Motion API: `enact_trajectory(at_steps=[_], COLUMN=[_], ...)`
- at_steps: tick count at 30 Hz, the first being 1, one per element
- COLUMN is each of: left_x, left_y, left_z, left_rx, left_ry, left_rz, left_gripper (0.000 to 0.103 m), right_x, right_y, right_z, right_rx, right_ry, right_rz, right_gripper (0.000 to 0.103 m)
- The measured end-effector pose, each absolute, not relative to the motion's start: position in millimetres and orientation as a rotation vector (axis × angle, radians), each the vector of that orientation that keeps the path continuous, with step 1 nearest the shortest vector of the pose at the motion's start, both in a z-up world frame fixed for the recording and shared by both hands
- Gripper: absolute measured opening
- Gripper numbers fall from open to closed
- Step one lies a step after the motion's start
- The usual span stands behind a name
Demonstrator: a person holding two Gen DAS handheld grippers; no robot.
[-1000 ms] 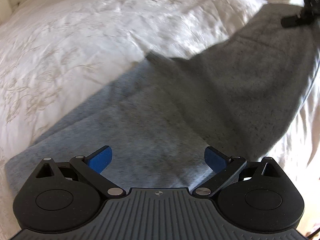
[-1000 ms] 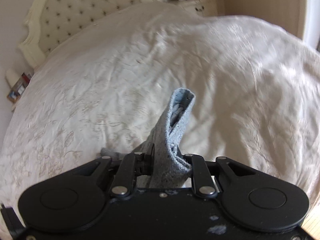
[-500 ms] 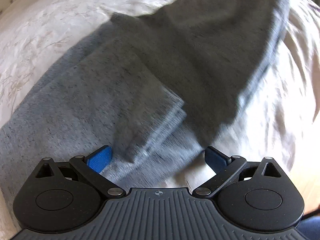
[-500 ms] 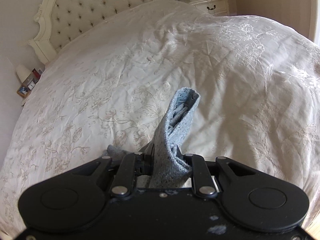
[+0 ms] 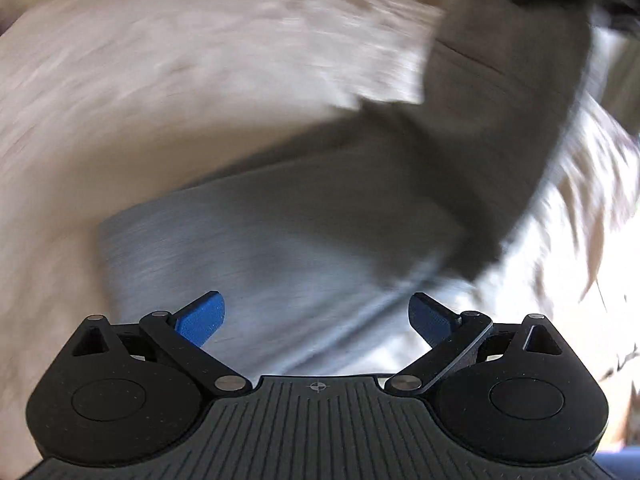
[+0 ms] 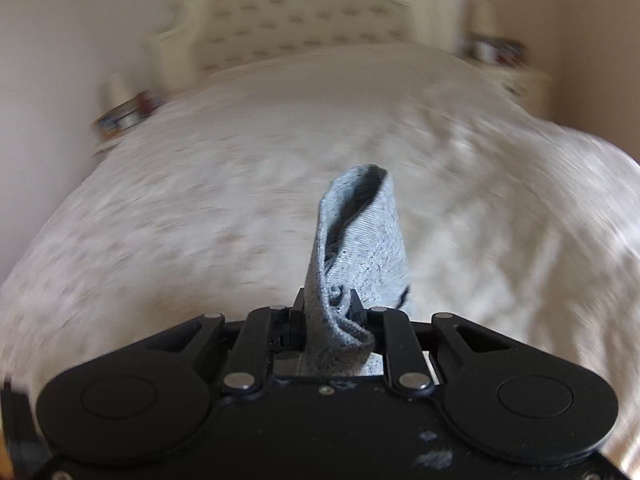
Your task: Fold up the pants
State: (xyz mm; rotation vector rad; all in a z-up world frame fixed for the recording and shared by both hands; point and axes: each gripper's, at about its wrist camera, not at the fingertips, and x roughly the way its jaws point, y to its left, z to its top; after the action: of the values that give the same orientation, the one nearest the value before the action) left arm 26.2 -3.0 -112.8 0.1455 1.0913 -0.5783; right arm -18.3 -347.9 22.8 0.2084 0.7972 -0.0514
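Note:
The grey pants (image 5: 304,216) lie on the white bedspread (image 5: 160,80), one part flat near me and one part lifted up toward the top right. My left gripper (image 5: 316,318) is open and empty, its blue pads (image 5: 202,318) hovering over the near edge of the flat part. The left wrist view is blurred. My right gripper (image 6: 328,312) is shut on a bunched edge of the pants (image 6: 356,236), which sticks up between the fingers above the bed.
A cream tufted headboard (image 6: 304,12) stands at the far end of the bed. Nightstands with small items sit at the left (image 6: 124,116) and right (image 6: 496,56) of it. The bedspread (image 6: 200,200) fills the rest of the right wrist view.
Both cameras have swung and are now blurred. The left gripper moved over the flat part of the pants, staying open. The right gripper keeps its hold and now faces the headboard.

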Motion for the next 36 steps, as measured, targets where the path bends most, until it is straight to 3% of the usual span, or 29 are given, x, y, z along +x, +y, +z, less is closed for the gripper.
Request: enact_trajectory(at_steps=[5, 12, 13, 16, 17, 19, 26, 27, 28, 29, 31, 36], left_x=[54.7, 66.6, 63.3, 59.5, 63.7, 70.6, 96.9, 99.4, 101.6, 103.2, 104.8, 102.4], left_y=[75.6, 141.0, 149.3, 161.9, 161.5, 162.3, 123.4, 112.6, 99.7, 88.8, 62.6, 9.2], left_z=[-118.9, -119.7, -118.2, -114.8, -112.6, -108.9, -111.0, -111.8, -112.4, -113.6, -112.6, -119.4], left_rx=[0.026, -0.039, -0.046, -0.068, -0.074, -0.092, -0.164, -0.16, -0.15, -0.14, -0.117, -0.042], left_ry=[1.122, 1.16, 1.164, 1.162, 1.16, 1.153, 1.149, 1.149, 1.151, 1.148, 1.139, 1.134], left_rz=[-0.396, -0.262, -0.258, -0.25, -0.252, -0.263, -0.416, -0.44, -0.466, -0.485, -0.531, -0.625], left_gripper=[0.1, 0.1, 0.1, 0.1, 0.1, 0.1, 0.101, 0.101, 0.101, 0.101, 0.101, 0.101], right_x=[-6.3, -7.8, -9.9, -18.2, -24.1, -32.5, -26.6, -26.4, -27.1, -28.4, -33.3, -51.4], right_y=[-227.8, -73.2, -63.0, -44.0, -40.8, -39.6, -121.6, -139.5, -160.3, -176.3, -214.6, -245.0], right_z=[6.3, -115.1, -126.7, -142.5, -140.8, -126.2, -77.6, -75.0, -74.5, -76.1, -89.1, -153.5], right_rx=[0.099, -0.236, -0.278, -0.328, -0.327, -0.29, 0.012, 0.041, 0.067, 0.086, 0.168, 0.281], right_ry=[0.812, 0.987, 1.007, 1.058, 1.058, 1.036, 0.982, 0.969, 0.957, 0.955, 0.976, 1.236], right_rz=[0.151, 0.358, 0.357, 0.405, 0.445, 0.531, 0.22, 0.144, 0.044, -0.034, -0.196, -0.179], right_gripper=[0.019, 0.019, 0.022, 0.046, 0.046, 0.04, 0.042, 0.04, 0.032, 0.02, 0.011, 0.01])
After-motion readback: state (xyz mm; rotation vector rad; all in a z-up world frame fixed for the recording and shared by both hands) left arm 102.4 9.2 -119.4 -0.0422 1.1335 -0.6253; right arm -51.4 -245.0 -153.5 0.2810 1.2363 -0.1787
